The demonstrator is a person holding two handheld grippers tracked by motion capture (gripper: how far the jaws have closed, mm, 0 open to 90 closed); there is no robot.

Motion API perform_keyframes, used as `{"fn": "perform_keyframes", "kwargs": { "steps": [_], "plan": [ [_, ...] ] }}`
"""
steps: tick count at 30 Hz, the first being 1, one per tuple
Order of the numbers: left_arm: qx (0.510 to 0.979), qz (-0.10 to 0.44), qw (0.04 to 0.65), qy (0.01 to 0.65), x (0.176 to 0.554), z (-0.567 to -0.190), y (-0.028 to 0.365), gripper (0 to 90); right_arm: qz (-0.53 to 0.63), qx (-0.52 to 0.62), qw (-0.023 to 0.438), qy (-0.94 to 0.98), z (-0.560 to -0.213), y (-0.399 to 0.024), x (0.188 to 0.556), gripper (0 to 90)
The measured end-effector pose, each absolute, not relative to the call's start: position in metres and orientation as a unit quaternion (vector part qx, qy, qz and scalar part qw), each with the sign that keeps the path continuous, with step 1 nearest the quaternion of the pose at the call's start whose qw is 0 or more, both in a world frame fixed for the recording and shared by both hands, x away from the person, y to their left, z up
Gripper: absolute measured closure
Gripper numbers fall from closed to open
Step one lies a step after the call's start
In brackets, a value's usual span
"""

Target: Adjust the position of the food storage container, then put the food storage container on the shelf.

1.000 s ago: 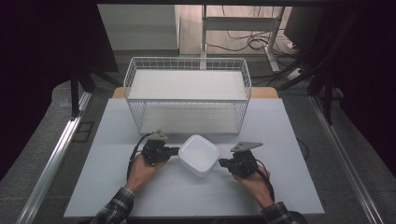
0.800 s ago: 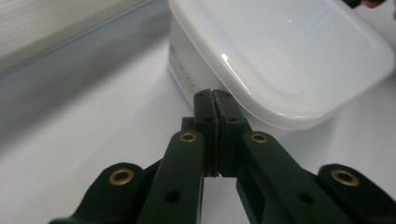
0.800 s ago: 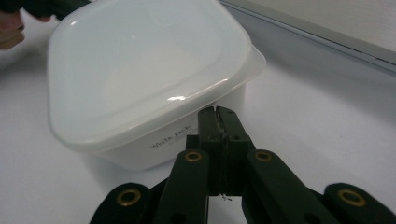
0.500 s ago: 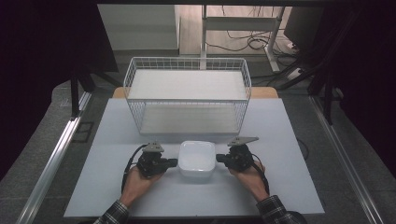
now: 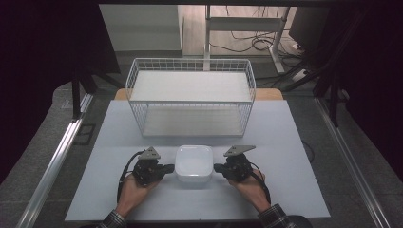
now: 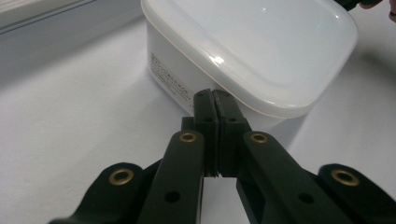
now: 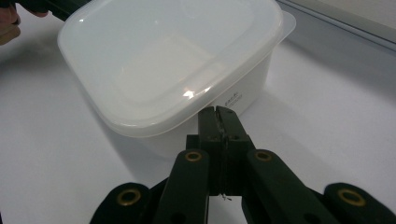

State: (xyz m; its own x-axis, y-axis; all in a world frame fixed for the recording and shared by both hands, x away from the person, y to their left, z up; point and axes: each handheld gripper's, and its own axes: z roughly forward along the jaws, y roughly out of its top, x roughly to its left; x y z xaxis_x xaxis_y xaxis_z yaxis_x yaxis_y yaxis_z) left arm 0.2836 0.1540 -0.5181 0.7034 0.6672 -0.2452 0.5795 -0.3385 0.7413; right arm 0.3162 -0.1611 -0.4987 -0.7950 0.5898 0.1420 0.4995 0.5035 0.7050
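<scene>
A white lidded plastic box (image 5: 194, 164) sits on the table's near middle, between my two grippers. My left gripper (image 5: 169, 167) is shut, its tips against the box's left wall just under the lid rim; in the left gripper view the closed jaws (image 6: 214, 97) meet the box (image 6: 252, 46) by its printed label. My right gripper (image 5: 217, 167) is shut too, tips at the box's right side. The right gripper view shows its closed jaws (image 7: 216, 112) at the box (image 7: 163, 60) under the lid edge. Nothing is clamped in either pair.
A white wire basket (image 5: 190, 97) stands behind the box at the table's far middle, a few hand-widths away. The pale table (image 5: 294, 142) ends close behind my hands. Dark curtains and metal rails flank both sides.
The box was skewed and farther back; it now sits square and nearer the front edge. Both hands have shifted toward me, the left one more, staying at the box's sides.
</scene>
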Motion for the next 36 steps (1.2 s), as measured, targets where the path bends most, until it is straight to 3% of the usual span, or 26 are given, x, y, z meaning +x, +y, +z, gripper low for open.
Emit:
{"fn": "perform_keyframes", "kwargs": {
  "steps": [3,7,11,14,17,18,19,22,27,36],
  "plan": [
    [0.818,0.048,0.429,0.381,0.282,-0.518,0.154,87.9,0.388,0.316,0.056,0.864,-0.499,-0.164,0.315,89.2],
    [0.808,0.064,0.435,0.393,0.278,-0.513,0.161,78.4,0.388,0.311,0.071,0.865,-0.496,-0.169,0.313,86.7],
    [0.796,0.080,0.444,0.404,0.269,-0.508,0.171,54.8,0.406,0.312,0.090,0.854,-0.490,-0.185,0.311,78.8],
    [0.794,0.094,0.445,0.403,0.262,-0.509,0.175,38.2,0.417,0.312,0.103,0.847,-0.486,-0.194,0.309,67.7],
    [0.794,0.103,0.447,0.399,0.256,-0.510,0.178,27.0,0.421,0.320,0.111,0.841,-0.485,-0.200,0.307,50.4],
    [0.794,0.103,0.447,0.399,0.256,-0.510,0.178,24.1,0.421,0.320,0.111,0.841,-0.485,-0.200,0.307,50.4],
    [0.793,0.101,0.452,0.396,0.253,-0.511,0.180,20.5,0.423,0.320,0.107,0.841,-0.487,-0.203,0.306,37.2],
    [0.791,0.098,0.453,0.400,0.249,-0.513,0.183,11.8,0.420,0.315,0.115,0.843,-0.489,-0.206,0.305,22.4],
    [0.796,0.095,0.446,0.398,0.248,-0.515,0.185,5.2,0.418,0.323,0.122,0.840,-0.492,-0.209,0.303,8.5],
    [0.789,0.107,0.468,0.384,0.252,-0.519,0.182,2.9,0.420,0.318,0.127,0.841,-0.492,-0.206,0.304,3.9]
  ]
}}
